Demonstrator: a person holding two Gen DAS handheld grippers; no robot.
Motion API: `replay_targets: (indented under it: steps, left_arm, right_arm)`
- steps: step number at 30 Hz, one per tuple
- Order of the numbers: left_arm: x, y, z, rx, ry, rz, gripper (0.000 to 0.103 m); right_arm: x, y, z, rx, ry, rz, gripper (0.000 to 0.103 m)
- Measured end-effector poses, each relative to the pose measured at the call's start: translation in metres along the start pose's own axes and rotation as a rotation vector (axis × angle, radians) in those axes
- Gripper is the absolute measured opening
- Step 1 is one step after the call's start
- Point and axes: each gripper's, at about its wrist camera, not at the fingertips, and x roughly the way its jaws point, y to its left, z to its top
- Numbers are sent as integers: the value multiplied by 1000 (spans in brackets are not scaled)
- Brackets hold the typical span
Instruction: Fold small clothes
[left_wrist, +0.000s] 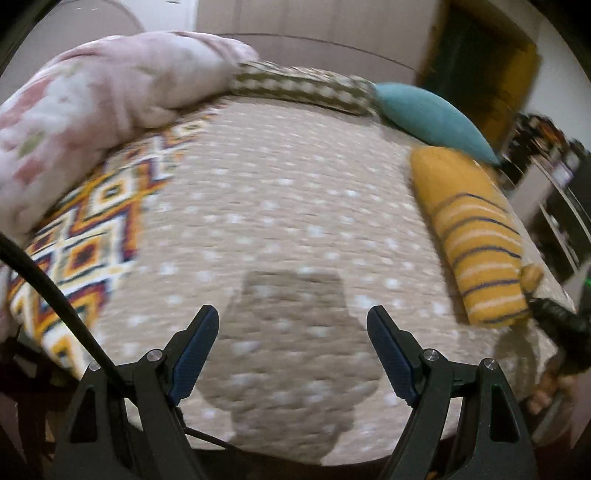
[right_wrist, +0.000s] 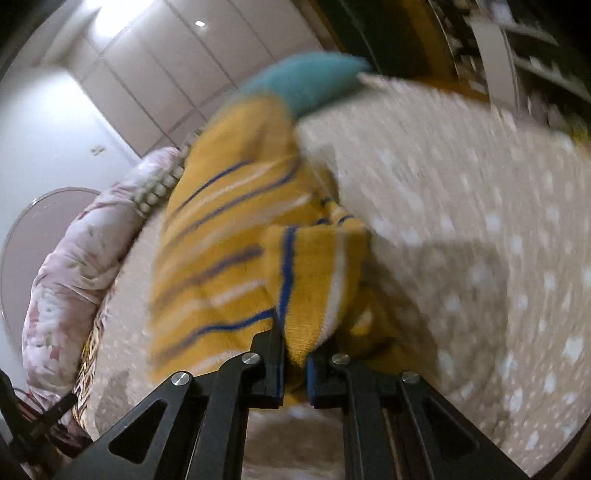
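Currently my left gripper (left_wrist: 291, 350) hangs over the beige dotted bedspread (left_wrist: 280, 206) with its fingers spread wide and nothing between them; its shadow falls on the cover directly ahead. My right gripper (right_wrist: 295, 363) is clamped on a corner of the mustard striped garment (right_wrist: 229, 258), the blue-padded fingers drawn close with yellow knit pinched between them.

The garment lies folded lengthwise near the bed's right edge in the left wrist view (left_wrist: 476, 240), with blue and white stripes across it. From the right wrist camera it fills the centre of the frame and blocks most of the far side of the bed.

Surroundings: a teal cushion (left_wrist: 432, 118) sits just beyond the garment, touching or nearly touching its far end; blur prevents a firmer call. A patterned olive-and-white pillow (left_wrist: 303, 86) lies along the head of the bed, beside a bulky pink floral quilt (left_wrist: 92, 107) heaped at the left. A cloth with orange, navy and white diamonds (left_wrist: 85, 243) lies under the quilt's edge. A black cable (left_wrist: 55, 295) crosses the left wrist view's lower left. Shelving (left_wrist: 554, 206) stands past the bed on the right.

Both frames are motion-blurred; I can read no writing, brand or label.
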Motion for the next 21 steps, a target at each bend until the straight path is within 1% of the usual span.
replay_targets:
  steps: [2, 4, 6, 9, 11, 13, 15, 17, 18, 19, 21]
  left_arm:
    - [5, -20, 4, 28, 10, -25, 81]
    - [8, -42, 8, 60, 14, -43, 81]
    - [10, -60, 11, 91, 14, -57, 81]
    - [16, -85, 17, 141, 15, -78, 81]
    - [21, -99, 21, 169, 21, -91, 81]
    - [24, -110, 26, 188, 19, -106, 81]
    - [26, -115, 29, 198, 12, -113, 81]
    - [29, -117, 33, 204, 6, -111, 81]
    - [31, -118, 34, 203, 4, -108, 81]
    - [33, -119, 36, 197, 6, -106, 81]
    - [36, -120, 37, 185, 10, -115, 81]
  right_arm:
    - [0, -6, -5, 5, -8, 37, 8]
    - [1, -4, -3, -6, -15, 65, 8]
    - [-3, -5, -5, -19, -24, 72, 8]
    - [-12, -15, -15, -14, -21, 107, 9]
    - [-18, -24, -17, -3, -13, 129, 11]
    - [-29, -32, -16, 15, -12, 147, 17]
    - [-48, -41, -12, 28, -44, 143, 17]
    - [-67, -43, -5, 19, -101, 112, 17]
    - [-77, -42, 0, 14, -135, 107, 19]
    - [-85, -38, 9, 5, -166, 119, 20]
    - [-91, -23, 27, -43, -195, 155, 20]
